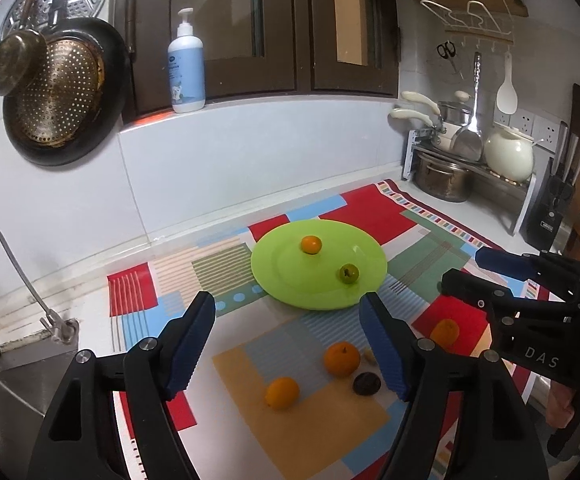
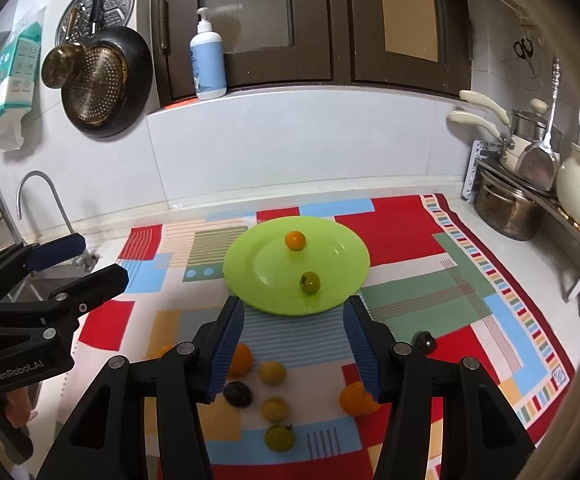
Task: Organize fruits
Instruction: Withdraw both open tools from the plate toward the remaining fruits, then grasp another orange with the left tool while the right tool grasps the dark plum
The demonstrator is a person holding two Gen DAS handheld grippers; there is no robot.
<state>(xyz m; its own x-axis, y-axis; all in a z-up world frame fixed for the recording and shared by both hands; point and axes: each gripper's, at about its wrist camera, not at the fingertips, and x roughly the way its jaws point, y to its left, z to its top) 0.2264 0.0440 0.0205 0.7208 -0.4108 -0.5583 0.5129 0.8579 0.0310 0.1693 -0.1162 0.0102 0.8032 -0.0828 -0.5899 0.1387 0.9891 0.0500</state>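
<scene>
Left gripper (image 1: 288,344) wide open, nothing btwn its blue pads. Right gripper (image 2: 291,346) also spread wide, empty. Round lime-green plastic plate (image 2: 250,256) sits mid-mat on the patchwork multicolour cloth (image 2: 409,280), holding a small orange fruit (image 2: 294,240) at its far side and a small green fruit (image 2: 309,282) at its near side. Loose orange, yellow and dark fruits (image 2: 273,372) lie on the cloth near the grippers.

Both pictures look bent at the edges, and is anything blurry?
Left wrist view: fisheye curves the window ledge; the plate looks sharp, near fruit slightly soft. Right wrist view: same bending, dark corners, and the near yellow fruit is blurred.
</scene>
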